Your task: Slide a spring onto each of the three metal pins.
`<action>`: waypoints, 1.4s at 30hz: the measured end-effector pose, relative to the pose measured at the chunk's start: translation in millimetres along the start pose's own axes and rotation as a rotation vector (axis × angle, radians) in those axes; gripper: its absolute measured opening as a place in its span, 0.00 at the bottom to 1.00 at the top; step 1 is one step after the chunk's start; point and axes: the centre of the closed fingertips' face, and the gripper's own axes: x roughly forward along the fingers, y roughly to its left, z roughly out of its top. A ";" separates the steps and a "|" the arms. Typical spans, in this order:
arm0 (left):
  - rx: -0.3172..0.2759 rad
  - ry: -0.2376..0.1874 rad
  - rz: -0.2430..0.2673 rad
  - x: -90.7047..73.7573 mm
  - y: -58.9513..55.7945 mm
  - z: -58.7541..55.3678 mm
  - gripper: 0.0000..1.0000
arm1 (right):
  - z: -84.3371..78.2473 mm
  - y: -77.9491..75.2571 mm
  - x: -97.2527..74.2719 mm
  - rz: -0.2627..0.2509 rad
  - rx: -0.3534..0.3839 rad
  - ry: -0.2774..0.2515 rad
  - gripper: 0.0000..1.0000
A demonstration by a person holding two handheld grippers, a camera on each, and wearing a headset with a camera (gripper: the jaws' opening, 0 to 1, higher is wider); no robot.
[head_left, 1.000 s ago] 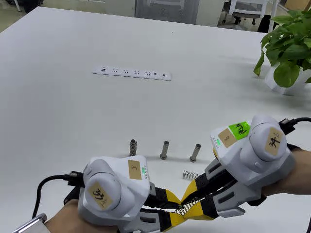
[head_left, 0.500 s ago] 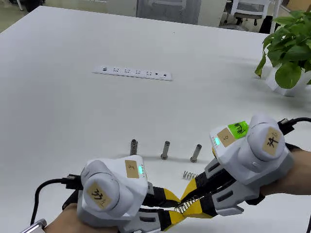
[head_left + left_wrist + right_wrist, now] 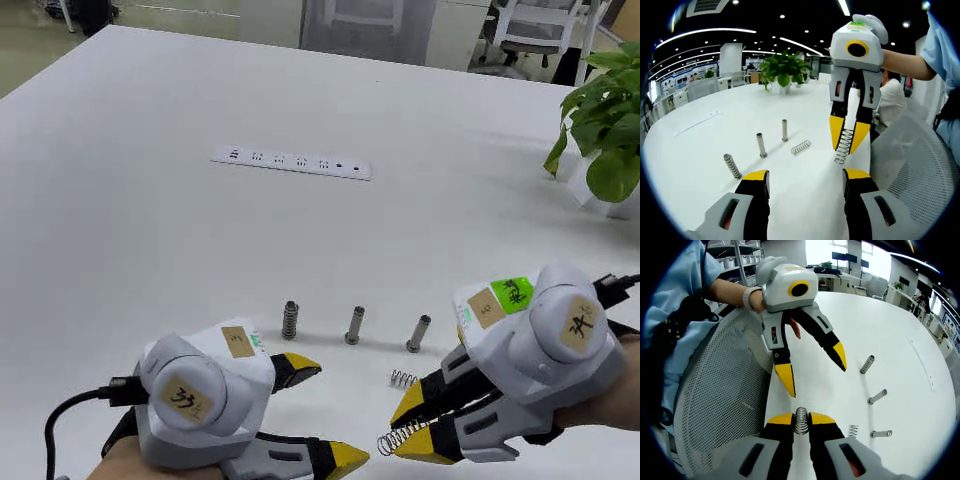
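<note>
Now my right claw point(image 3: 408, 428) is clamped on a spring point(image 3: 800, 420), while my left claw point(image 3: 806, 175) gapes wide, holding nothing. Three pins stand on the table point(image 3: 150, 230). The left pin point(image 3: 291, 305) wears a fitted spring point(image 3: 290, 322); the middle pin point(image 3: 354, 325) and right pin point(image 3: 419, 333) are bare. A loose spring point(image 3: 401, 379) lies just beside the right pin.

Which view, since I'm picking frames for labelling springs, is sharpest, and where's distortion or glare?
Head view: sharp, evenly lit, faint shadows beside the pins. Left gripper view: fisheye curvature, bright ceiling lights, held spring crisp. Right gripper view: fisheye too, bright windows behind.
</note>
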 end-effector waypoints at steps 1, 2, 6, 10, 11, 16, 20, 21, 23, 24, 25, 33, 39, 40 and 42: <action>-0.010 -0.003 0.016 -1.8 3.8 -0.7 0.62 | -1.4 -0.6 0.9 0.000 -0.001 0.005 0.12; -0.015 -0.010 0.031 -3.2 6.2 -0.5 0.64 | -2.7 -1.2 1.4 -0.001 -0.002 0.010 0.12; -0.066 -0.040 0.096 -11.2 18.2 -3.5 0.72 | -6.5 -2.9 1.9 0.004 -0.004 0.030 0.12; -0.087 -0.043 0.138 -15.6 24.1 -6.8 0.83 | -10.2 -5.0 1.9 0.003 -0.009 0.049 0.12; -0.092 -0.043 0.155 -16.8 27.3 -7.5 0.85 | -12.4 -6.2 2.0 0.000 -0.013 0.060 0.12; -0.145 -0.081 0.157 -19.5 28.8 -0.9 0.98 | -18.0 -12.8 0.1 -0.014 -0.030 0.095 0.12; -0.131 -0.082 0.175 -21.3 32.7 -1.5 1.00 | -20.0 -24.0 -3.3 -0.030 -0.029 0.130 0.12; -0.132 -0.083 0.175 -21.3 33.2 -1.3 1.00 | -20.0 -26.4 -4.0 -0.034 -0.026 0.136 0.12; -0.131 -0.086 0.186 -22.1 36.8 -0.6 1.00 | -19.9 -33.0 -6.3 -0.048 -0.048 0.155 0.12; -0.124 -0.087 0.188 -22.5 38.1 -0.3 1.00 | -19.8 -35.9 -7.2 -0.052 -0.049 0.164 0.12; -0.123 -0.088 0.189 -22.7 38.4 -0.1 1.00 | -19.3 -38.6 -8.1 -0.056 -0.053 0.168 0.12; -0.122 -0.089 0.179 -23.8 38.4 -1.3 1.00 | 1.2 -69.8 -15.3 -0.098 -0.083 0.174 0.12; -0.127 -0.095 0.181 -24.0 38.9 -0.6 1.00 | 16.8 -90.9 -16.6 -0.123 -0.121 0.186 0.12; -0.144 -0.107 0.175 -25.1 38.6 0.7 1.00 | 19.7 -94.0 -17.6 -0.123 -0.125 0.186 0.12; -0.153 -0.112 0.176 -25.8 38.3 0.9 1.00 | 22.6 -98.8 -18.8 -0.123 -0.131 0.190 0.12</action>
